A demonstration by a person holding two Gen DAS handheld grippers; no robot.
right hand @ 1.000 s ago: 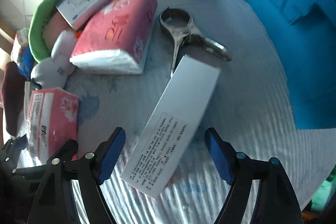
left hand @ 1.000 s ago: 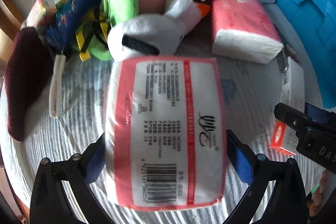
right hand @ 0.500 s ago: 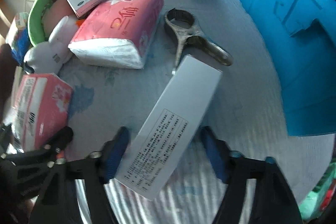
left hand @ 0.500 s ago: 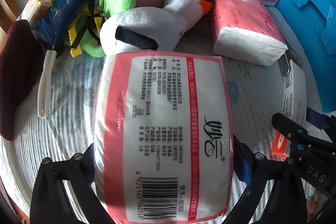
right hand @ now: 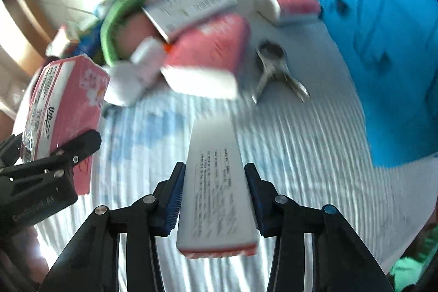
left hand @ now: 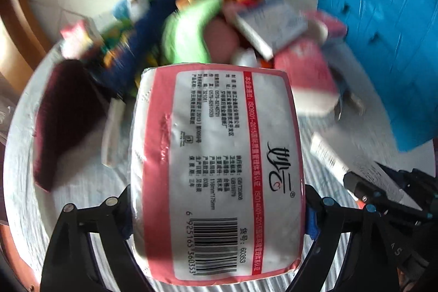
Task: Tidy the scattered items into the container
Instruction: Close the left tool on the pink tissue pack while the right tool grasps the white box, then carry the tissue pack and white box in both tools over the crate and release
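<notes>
A pink tissue pack (left hand: 216, 171) sat clamped in the left gripper (left hand: 219, 212), lifted clear of the striped cloth (right hand: 314, 155), while the right gripper (right hand: 213, 196) pinched a white box (right hand: 216, 190) near its end. The blue bin (right hand: 383, 45) stood to the right, beyond metal tongs (right hand: 273, 70) and the toy pile (left hand: 191, 32). The soft pack could slump out of its grip in transit; the long box, held near one end, might pivot and drop.
</notes>
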